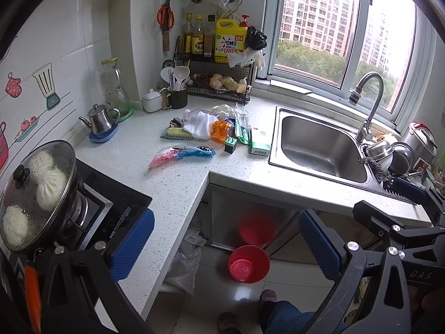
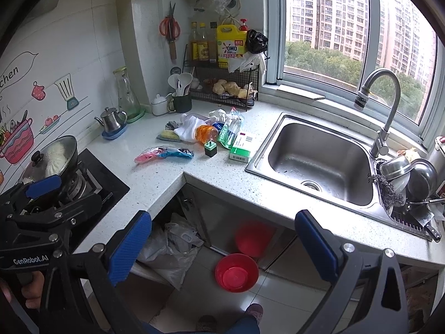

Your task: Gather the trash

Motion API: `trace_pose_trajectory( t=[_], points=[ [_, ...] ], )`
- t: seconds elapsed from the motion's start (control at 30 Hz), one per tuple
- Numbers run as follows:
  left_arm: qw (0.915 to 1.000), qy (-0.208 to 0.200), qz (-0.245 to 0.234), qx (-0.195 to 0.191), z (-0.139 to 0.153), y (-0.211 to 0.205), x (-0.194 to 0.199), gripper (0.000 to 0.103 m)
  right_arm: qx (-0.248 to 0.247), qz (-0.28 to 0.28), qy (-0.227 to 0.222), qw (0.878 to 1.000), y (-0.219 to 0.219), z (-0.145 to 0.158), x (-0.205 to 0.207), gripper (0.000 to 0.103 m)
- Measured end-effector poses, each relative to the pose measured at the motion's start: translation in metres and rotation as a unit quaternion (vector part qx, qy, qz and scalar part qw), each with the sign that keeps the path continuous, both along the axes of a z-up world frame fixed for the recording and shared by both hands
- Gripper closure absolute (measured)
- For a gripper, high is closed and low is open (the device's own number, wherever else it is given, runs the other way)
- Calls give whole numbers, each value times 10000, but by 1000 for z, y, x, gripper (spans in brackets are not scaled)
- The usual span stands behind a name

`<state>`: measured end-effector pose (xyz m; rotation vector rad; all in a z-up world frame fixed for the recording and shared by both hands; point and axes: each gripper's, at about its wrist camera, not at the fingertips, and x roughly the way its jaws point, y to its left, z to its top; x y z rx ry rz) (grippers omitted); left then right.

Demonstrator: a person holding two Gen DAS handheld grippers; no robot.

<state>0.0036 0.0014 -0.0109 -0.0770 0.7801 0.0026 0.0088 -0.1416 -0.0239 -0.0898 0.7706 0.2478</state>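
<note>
Trash lies in a heap on the white counter [image 1: 178,183] left of the sink: a pink and blue wrapper [image 1: 182,154] [image 2: 164,153], an orange plastic piece [image 1: 221,130] [image 2: 205,133], a white cloth [image 1: 200,128], a green packet [image 2: 228,135], a green and white box [image 1: 260,142] [image 2: 240,149] and a small dark green box [image 1: 230,144] [image 2: 210,149]. A red bucket [image 1: 249,263] [image 2: 236,272] stands on the floor below. My left gripper [image 1: 226,245] and right gripper [image 2: 224,247] are both open and empty, held well short of the heap, above the bucket.
A lidded pan of buns [image 1: 36,194] sits on the stove at left. The steel sink [image 2: 319,161] and its tap [image 2: 383,105] are at right, with stacked bowls [image 2: 408,175] beyond. A wire rack [image 1: 219,64] fills the back corner. A plastic bag [image 2: 172,250] lies under the counter.
</note>
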Motion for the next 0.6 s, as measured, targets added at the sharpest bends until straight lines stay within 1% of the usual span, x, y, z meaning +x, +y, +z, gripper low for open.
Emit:
trace_pose_trajectory(
  t=[0.37,0.6],
  points=[
    [9999,40,118,-23,-2,-8,14,0,80,125,57,9999,-6,-5,18,0],
    [9997,102,231,-49,-7,-23,37,0,120,254,178,9994,-16,-11,41,0]
  ],
)
